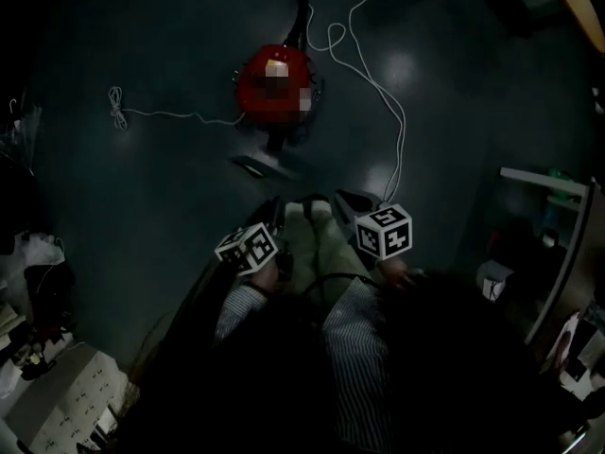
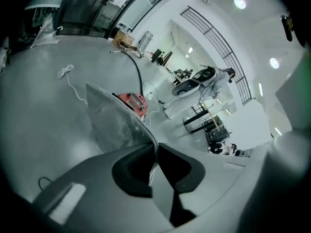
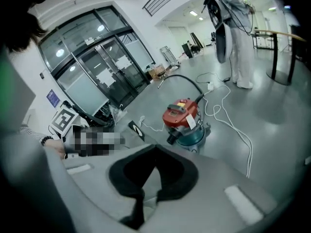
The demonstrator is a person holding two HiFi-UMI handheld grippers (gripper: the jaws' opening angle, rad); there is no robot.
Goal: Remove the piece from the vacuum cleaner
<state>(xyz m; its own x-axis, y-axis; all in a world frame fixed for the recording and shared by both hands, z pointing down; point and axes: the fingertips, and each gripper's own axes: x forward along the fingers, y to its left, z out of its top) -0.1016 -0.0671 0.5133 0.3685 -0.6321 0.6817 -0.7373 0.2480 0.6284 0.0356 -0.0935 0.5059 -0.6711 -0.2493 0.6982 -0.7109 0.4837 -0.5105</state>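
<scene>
Red vacuum cleaner (image 1: 257, 81) on open floor (image 1: 142, 192)

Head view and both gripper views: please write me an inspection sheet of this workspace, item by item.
Surface: dark, glossy floor.
Job's things: red vacuum upright on the floor; thin grey piece apart from it, at the left gripper.
Clutter: flat dark part lying near the vacuum; boxes by the doors.
Grippers: left gripper shut on the grey piece; right gripper jaws together, nothing clearly between them.
Cables: white cable loops past the vacuum; small coiled cord lies to its left; black hose leads away.
Surroundings: glass doors; standing person beyond.
</scene>
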